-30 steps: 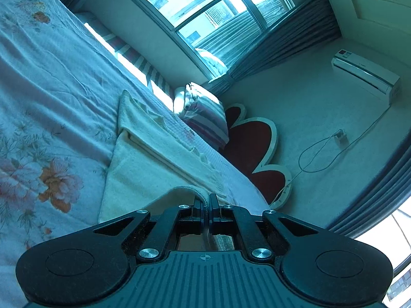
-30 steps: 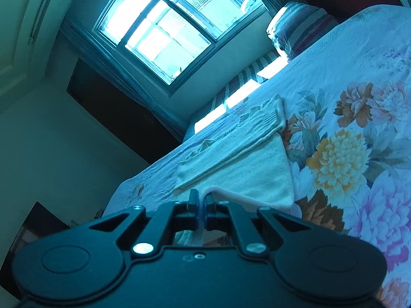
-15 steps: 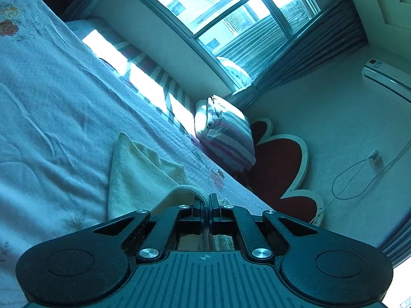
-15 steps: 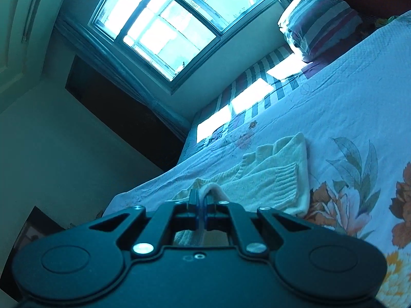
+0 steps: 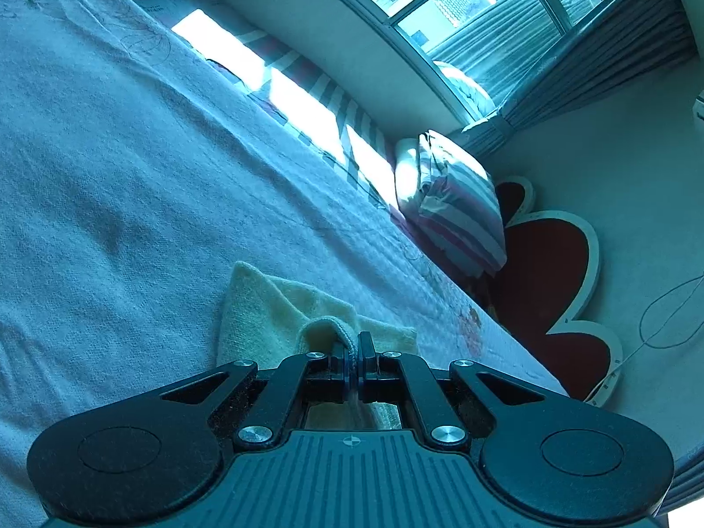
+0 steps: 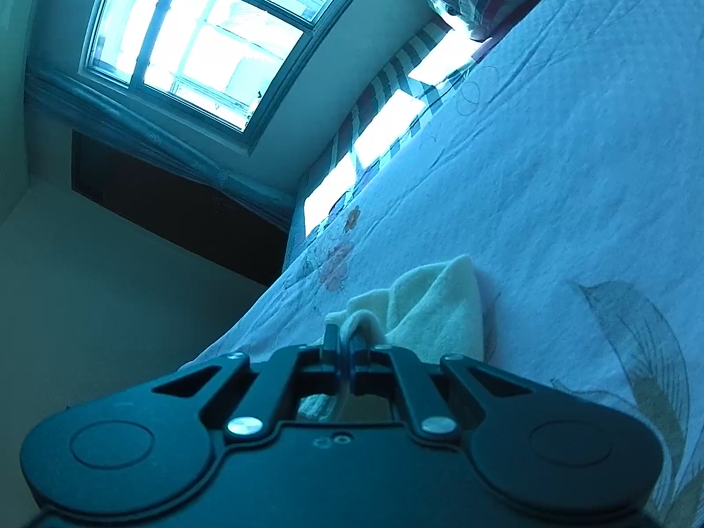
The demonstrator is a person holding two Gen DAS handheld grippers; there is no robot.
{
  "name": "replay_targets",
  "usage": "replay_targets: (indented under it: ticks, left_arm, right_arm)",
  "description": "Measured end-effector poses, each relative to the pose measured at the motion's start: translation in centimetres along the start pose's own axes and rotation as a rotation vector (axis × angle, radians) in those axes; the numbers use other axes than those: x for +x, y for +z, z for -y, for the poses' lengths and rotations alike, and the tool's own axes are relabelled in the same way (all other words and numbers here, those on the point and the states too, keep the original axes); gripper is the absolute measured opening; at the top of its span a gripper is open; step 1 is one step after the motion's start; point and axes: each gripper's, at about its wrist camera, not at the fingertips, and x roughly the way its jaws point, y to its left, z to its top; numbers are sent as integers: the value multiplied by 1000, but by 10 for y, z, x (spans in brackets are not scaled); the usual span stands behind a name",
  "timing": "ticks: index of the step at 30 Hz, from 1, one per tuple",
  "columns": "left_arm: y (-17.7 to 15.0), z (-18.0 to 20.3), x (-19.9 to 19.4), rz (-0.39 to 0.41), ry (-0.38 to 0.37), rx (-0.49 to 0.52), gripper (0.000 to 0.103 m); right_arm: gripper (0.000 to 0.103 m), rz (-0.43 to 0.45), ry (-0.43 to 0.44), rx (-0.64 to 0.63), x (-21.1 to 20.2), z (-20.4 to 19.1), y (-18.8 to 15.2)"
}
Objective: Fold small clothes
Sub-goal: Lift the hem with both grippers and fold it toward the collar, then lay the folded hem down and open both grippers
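Pinching a fold of the cream knit garment (image 5: 281,308), the left gripper (image 5: 354,343) is clenched tight on its hem. Over on the other side, the right gripper (image 6: 345,343) is clamping a bunched edge of that same garment (image 6: 435,308), which is lying on the bedspread (image 5: 132,167). In the left wrist view, a striped pillow (image 5: 453,202) is sitting at 2 o'clock from the cloth, against the red headboard (image 5: 550,273), under the window (image 6: 193,31).
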Motion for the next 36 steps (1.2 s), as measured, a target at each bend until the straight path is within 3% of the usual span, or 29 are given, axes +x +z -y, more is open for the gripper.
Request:
replay_targets:
  ticks: [3,4,12,14,15,16,17,18,20,24,26,28,33,36]
  left_arm:
    - [0,-8,10,-7,7,-48,3]
    - [0,-11,13,-5,-1,-64,3]
    - [8,-13,26,12,-19,-101,5]
    - [9,-13,24,30,-18,-123,10]
    - [11,-14,21,51,-17,-131,29]
    - [12,-14,17,83,-8,-124,59]
    - [15,-12,11,119,10,-108,69]
    - [17,-12,6,138,11,-83,70]
    - [24,-7,-3,124,-5,-7,70]
    - [26,17,-10,39,85,316,70]
    - [25,22,-10,7,97,399,69]
    - [27,24,-5,-27,100,429,55]
    - [25,27,10,-30,165,463,53]
    - [27,26,15,1,186,408,53]
  right_arm:
    - [6,-19,-14,27,9,8,3]
    - [11,-16,-14,38,10,9,2]
    - [16,59,-46,71,7,25,9]
    - [16,68,-50,72,3,26,11]
    - [17,74,-49,69,0,26,11]
    - [18,78,-46,63,-3,24,10]
    - [18,86,-47,47,-6,21,11]
    - [19,87,-46,28,-10,18,10]
    - [19,79,-42,-26,-17,11,9]
    - [26,16,-90,-211,-21,-8,4]
    - [30,-14,-118,-304,-17,-19,4]
    - [30,-30,-138,-386,-14,-29,-1]
    - [32,-65,-176,-533,14,-49,-8]
    - [31,15,-206,-415,19,-38,8]
